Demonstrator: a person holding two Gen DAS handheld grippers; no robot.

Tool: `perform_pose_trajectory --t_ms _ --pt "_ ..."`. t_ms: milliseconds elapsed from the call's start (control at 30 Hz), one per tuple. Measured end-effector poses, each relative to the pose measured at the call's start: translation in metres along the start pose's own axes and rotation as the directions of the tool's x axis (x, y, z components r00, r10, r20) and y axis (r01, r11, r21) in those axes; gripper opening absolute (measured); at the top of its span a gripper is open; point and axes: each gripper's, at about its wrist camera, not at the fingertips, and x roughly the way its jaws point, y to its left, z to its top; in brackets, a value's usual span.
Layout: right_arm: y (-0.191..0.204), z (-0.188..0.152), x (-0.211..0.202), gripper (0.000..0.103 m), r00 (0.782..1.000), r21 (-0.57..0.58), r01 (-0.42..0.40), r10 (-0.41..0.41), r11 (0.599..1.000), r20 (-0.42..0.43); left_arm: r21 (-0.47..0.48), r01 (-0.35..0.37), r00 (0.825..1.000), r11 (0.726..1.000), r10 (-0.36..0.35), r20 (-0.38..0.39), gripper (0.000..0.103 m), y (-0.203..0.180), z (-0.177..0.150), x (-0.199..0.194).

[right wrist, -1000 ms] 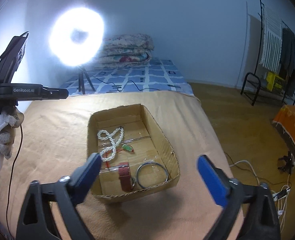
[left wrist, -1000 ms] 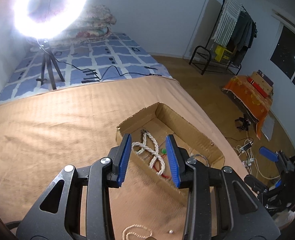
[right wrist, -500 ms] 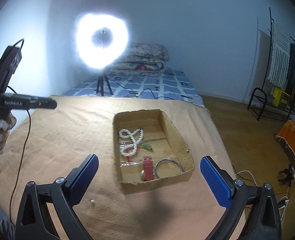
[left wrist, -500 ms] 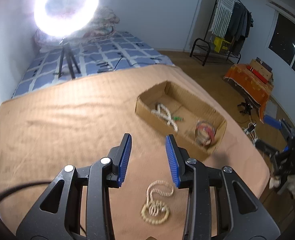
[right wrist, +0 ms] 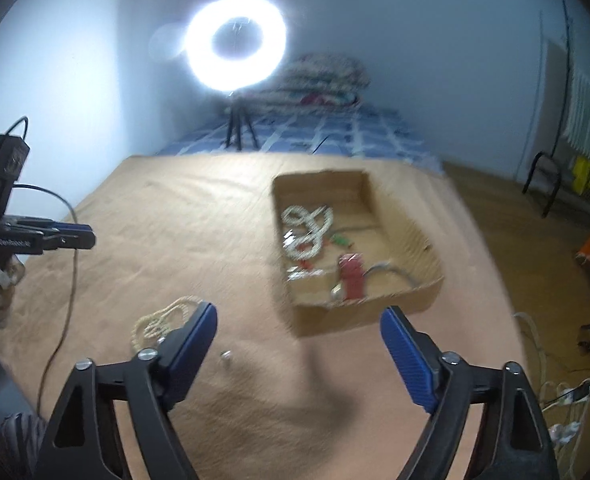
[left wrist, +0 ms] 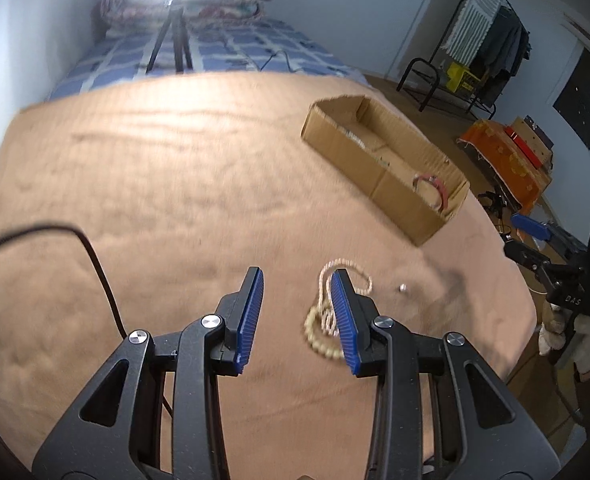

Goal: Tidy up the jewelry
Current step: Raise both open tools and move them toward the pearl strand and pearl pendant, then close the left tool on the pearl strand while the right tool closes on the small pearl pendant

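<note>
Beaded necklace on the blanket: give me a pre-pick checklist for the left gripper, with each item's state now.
1. Beaded necklace lies loose on the blanket, outside the box: ok.
2. Left gripper has nothing between its pads: ok.
3. Left gripper centred over the necklace: not ok; the beads lie by its right finger, partly behind it.
4. Right gripper out of the way: ok; its jaws are closing on nothing, above bare blanket.
5. Small silver bead clear of the necklace: ok, it lies apart.
6. Room in the cardboard box: ok; bare floor shows at its far end.
</note>
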Motion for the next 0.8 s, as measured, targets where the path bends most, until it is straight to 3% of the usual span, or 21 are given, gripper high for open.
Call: perform_pose_trajectory --t_ms 267,367,567,800 --pt "0.024 -0.021 0.030 0.052 0.987 -0.019 -0.115 0.112 0.993 -0.118 -0.060 0.057 0.995 0.997 -0.061 -0.075 0.035 0.004 -0.030 0.022" --pt "0.030 -0.027 0.039 0.045 0.980 -0.022 -0.142 0.137 0.990 -0.145 -0.074 0.069 0.992 0.995 -0.076 -0.097 0.030 0.004 -0.037 0.031" --pt "0.039 -0.034 0.057 0.041 0.968 -0.011 -0.176 0.171 0.984 -0.183 -0.078 0.080 0.990 0.994 -0.088 -0.109 0.030 0.001 -0.027 0.051" --pt "0.049 -0.041 0.077 0.039 0.961 -0.029 -0.183 0.172 0.983 -0.217 -0.007 0.069 0.986 0.998 -0.069 -0.154 0.030 -0.015 -0.012 0.085"
